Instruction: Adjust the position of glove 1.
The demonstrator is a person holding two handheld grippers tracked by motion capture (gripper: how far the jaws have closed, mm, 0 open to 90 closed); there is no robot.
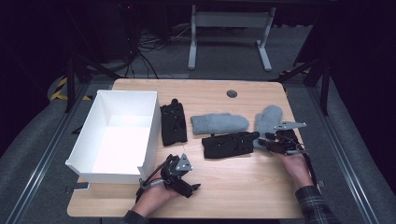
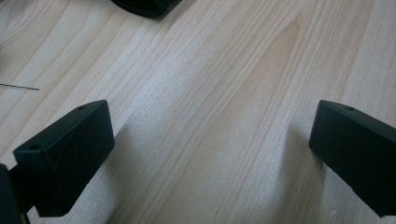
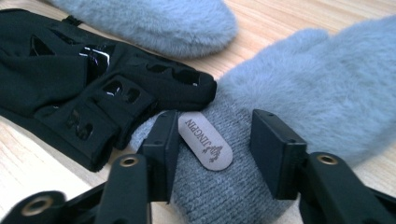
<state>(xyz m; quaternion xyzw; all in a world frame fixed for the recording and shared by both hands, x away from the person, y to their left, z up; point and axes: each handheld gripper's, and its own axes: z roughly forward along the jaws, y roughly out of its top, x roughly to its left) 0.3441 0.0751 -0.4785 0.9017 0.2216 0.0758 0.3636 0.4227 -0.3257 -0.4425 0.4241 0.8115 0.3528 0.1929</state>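
Right gripper view: we see the right gripper (image 3: 212,154) with its jaws half open, straddling the knit cuff of the grey mitten (image 3: 299,102); whether the pads press it we cannot tell. A tan label (image 3: 205,140) lies between them, and a black glove (image 3: 84,88) touches the mitten's cuff. Beside the white box (image 1: 116,135) on the worktop (image 1: 233,182), our left gripper (image 2: 205,154) stands wide apart over bare wood.

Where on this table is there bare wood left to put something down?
The front strip of the table, between the two hand-held grippers, is bare. So is the far edge behind the grey mittens, around the round grommet. The middle is crowded: black gloves and mittens lie close together, and the white box takes the left side.
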